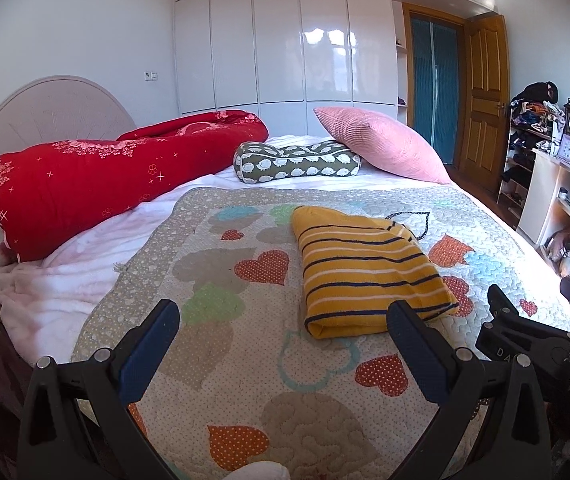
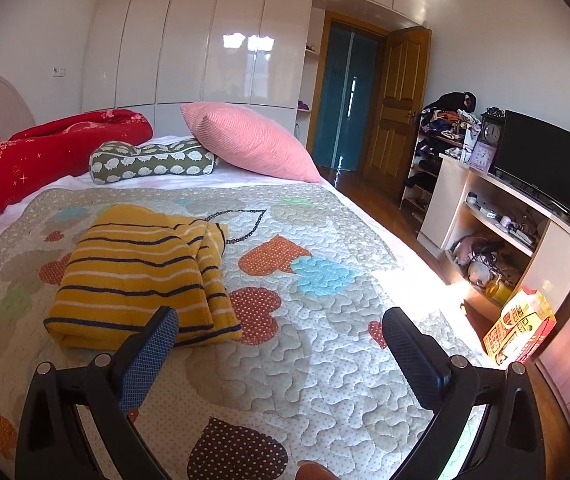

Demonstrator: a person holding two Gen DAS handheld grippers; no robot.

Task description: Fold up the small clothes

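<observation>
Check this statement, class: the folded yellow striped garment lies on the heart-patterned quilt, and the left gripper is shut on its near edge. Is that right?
Not quite. The left gripper is open and holds nothing, as the left wrist view shows. The folded yellow striped garment does lie on the heart-patterned quilt.

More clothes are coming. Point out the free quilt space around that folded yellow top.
Bare quilt lies right of the folded yellow striped top, running to the bed's edge, and in front of it, where both sets of jaws hover open. Left of the top, free quilt reaches the red duvet. The head end is crowded: sheep-print bolster and pink pillow.
</observation>
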